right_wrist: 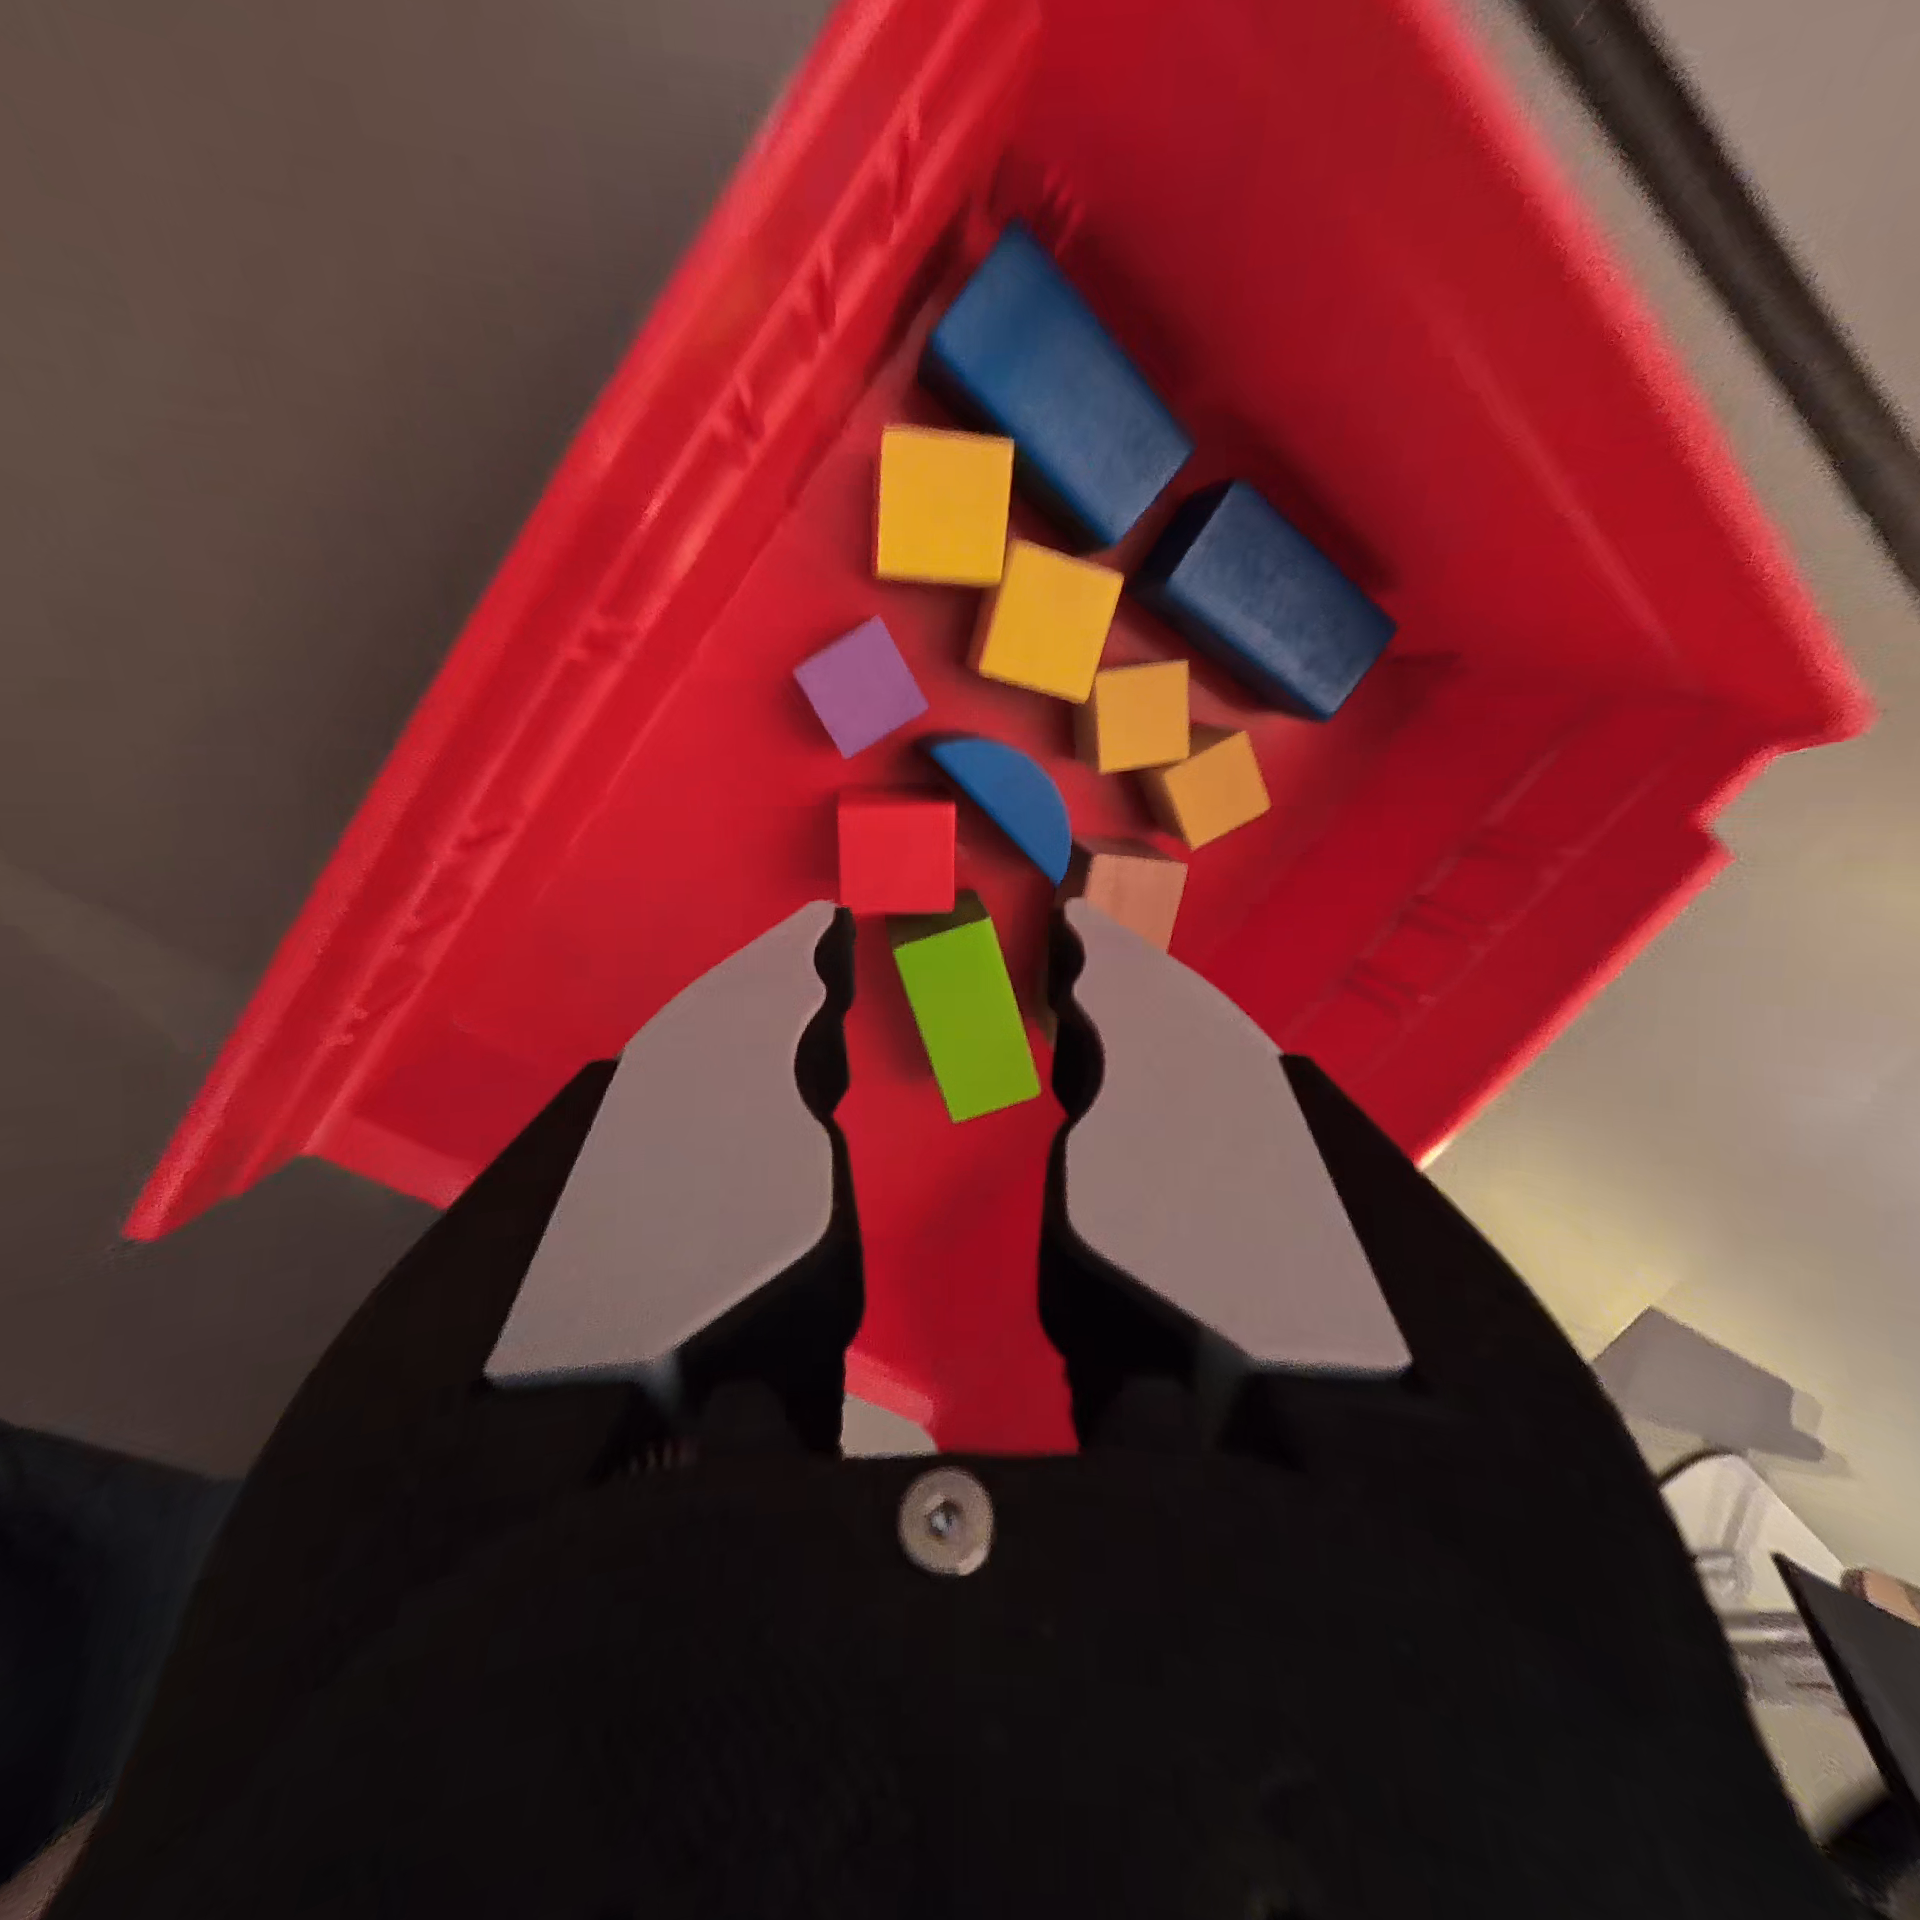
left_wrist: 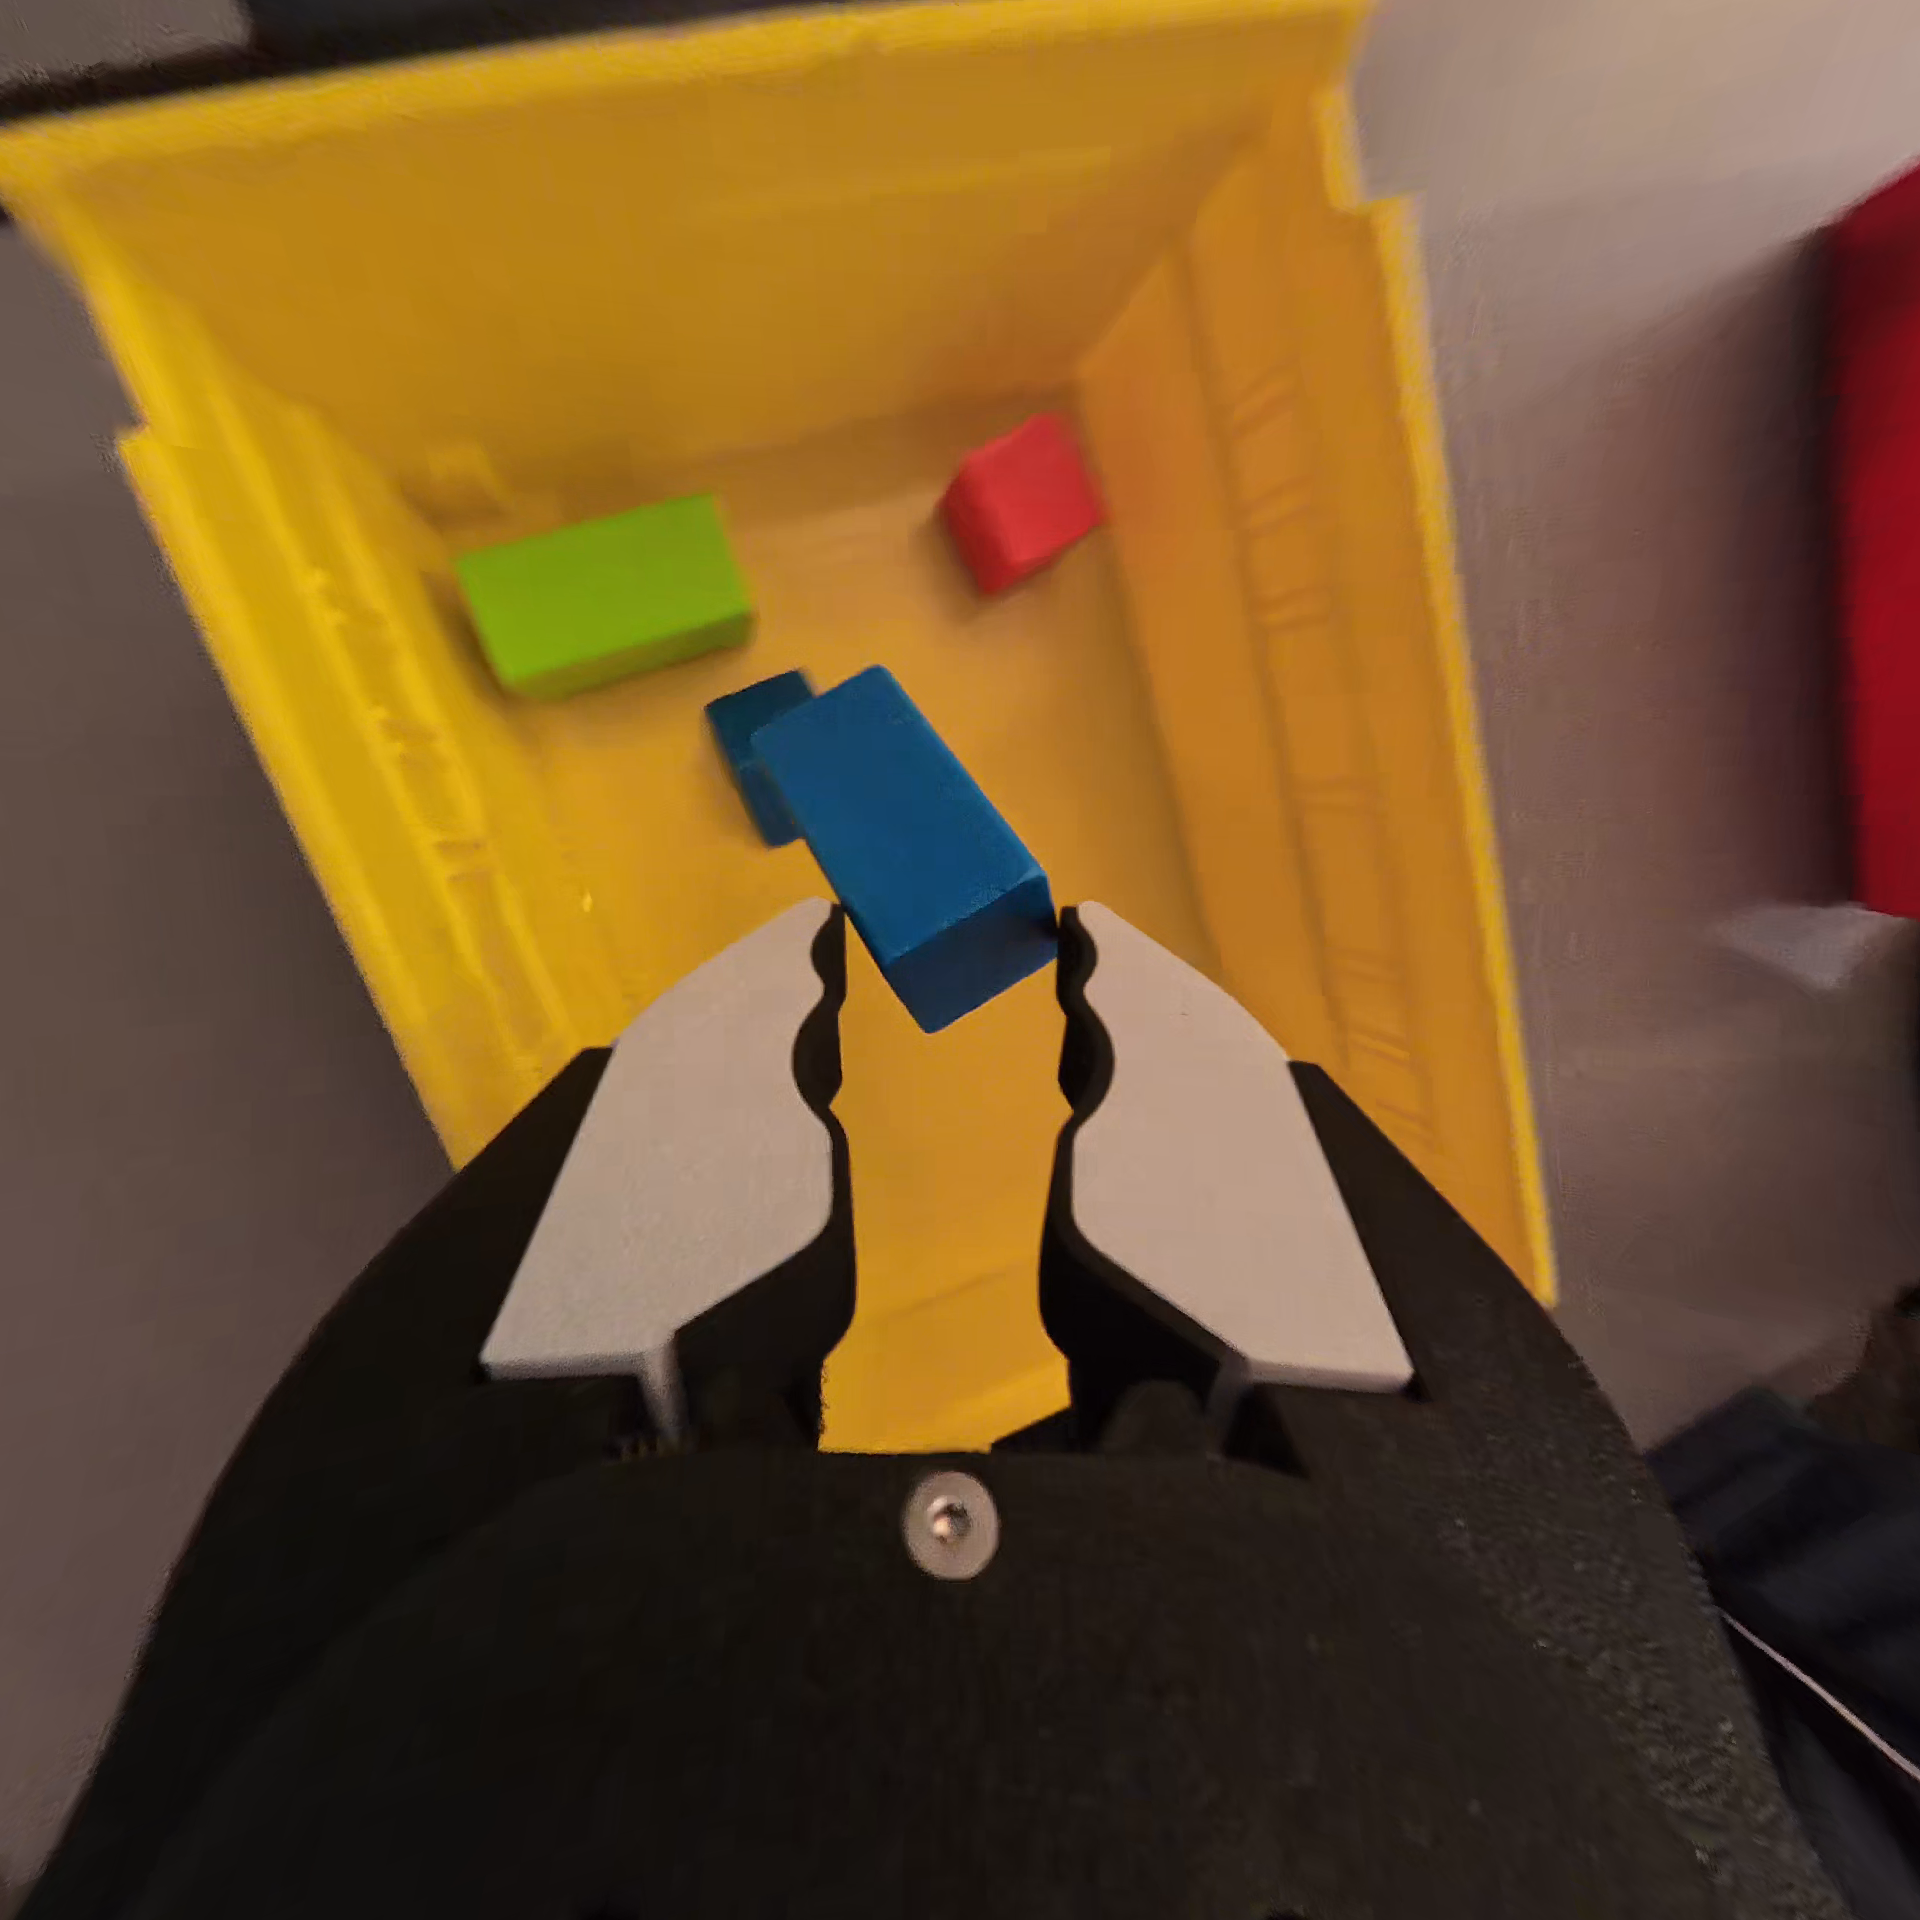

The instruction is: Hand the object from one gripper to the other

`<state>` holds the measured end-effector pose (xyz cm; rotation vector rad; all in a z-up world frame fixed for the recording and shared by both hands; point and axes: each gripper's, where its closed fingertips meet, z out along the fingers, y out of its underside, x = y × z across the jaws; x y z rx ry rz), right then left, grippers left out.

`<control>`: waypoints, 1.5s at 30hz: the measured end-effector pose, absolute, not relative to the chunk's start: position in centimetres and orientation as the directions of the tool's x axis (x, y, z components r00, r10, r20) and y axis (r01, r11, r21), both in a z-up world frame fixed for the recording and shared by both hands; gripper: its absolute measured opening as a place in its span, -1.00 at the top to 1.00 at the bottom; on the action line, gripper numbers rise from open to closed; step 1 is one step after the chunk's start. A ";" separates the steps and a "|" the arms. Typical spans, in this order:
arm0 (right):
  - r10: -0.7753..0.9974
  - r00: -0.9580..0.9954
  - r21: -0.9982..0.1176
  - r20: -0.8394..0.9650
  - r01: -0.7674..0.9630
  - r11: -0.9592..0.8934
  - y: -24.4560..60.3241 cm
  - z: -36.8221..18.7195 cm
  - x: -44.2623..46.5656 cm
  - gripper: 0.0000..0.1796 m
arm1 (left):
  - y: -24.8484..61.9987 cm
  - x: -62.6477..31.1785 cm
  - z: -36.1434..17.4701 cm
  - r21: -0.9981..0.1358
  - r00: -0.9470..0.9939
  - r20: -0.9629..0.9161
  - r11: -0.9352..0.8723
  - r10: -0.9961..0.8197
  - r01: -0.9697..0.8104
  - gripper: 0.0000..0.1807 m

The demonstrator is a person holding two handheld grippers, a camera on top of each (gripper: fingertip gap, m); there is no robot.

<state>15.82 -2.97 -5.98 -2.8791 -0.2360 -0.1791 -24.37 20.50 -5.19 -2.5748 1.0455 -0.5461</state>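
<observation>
In the left wrist view my left gripper [left_wrist: 945,914] hangs over a yellow bin [left_wrist: 644,239]. Its jaws stand wide apart. A blue block [left_wrist: 899,842] lies tilted between the fingertips, one corner against the right finger [left_wrist: 1164,1091], with a thin gap at the left finger. A smaller dark blue piece [left_wrist: 753,732] shows just behind it. In the right wrist view my right gripper [right_wrist: 951,914] is open and empty above a red bin [right_wrist: 1455,343], with a green block [right_wrist: 966,1013] between its fingertips on the bin floor.
The yellow bin also holds a green block [left_wrist: 603,592] and a red block [left_wrist: 1023,504]. The red bin holds two long blue blocks [right_wrist: 1055,384], several yellow and orange cubes [right_wrist: 943,507], a purple cube [right_wrist: 860,686], a blue half-disc [right_wrist: 1013,800], a red cube [right_wrist: 896,854] and a brown block [right_wrist: 1135,888].
</observation>
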 end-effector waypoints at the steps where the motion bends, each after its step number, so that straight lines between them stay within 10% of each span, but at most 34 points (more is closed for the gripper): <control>1: 0.135 0.978 -0.277 0.158 0.175 -0.945 -2.4 -5.2 15.9 0.59 | 19.9 -23.7 -4.2 -0.453 0.623 0.252 -0.659 -0.741 -0.601 0.58; 6: 0.215 0.941 -0.534 0.262 0.327 -0.780 1.1 -0.3 13.6 0.58 | 14.1 -19.1 1.4 -0.623 0.276 0.438 -0.511 -0.855 -0.592 0.58; 11: 0.626 0.657 -0.718 0.420 0.663 -0.213 2.6 3.9 1.1 0.51 | 6.3 -16.0 4.8 -0.692 -0.154 0.560 -0.358 -0.814 -0.627 0.58; 17: 0.685 0.378 -0.737 0.623 0.578 0.351 -0.8 6.8 -10.5 0.50 | 0.5 -14.1 5.5 -0.691 -0.388 0.628 -0.253 -0.675 -0.677 0.58; 45: 0.740 0.321 -0.689 0.591 0.678 0.256 -1.8 5.4 -8.0 0.76 | -1.6 -16.1 6.5 -0.721 -0.498 0.599 -0.151 -0.627 -0.676 0.59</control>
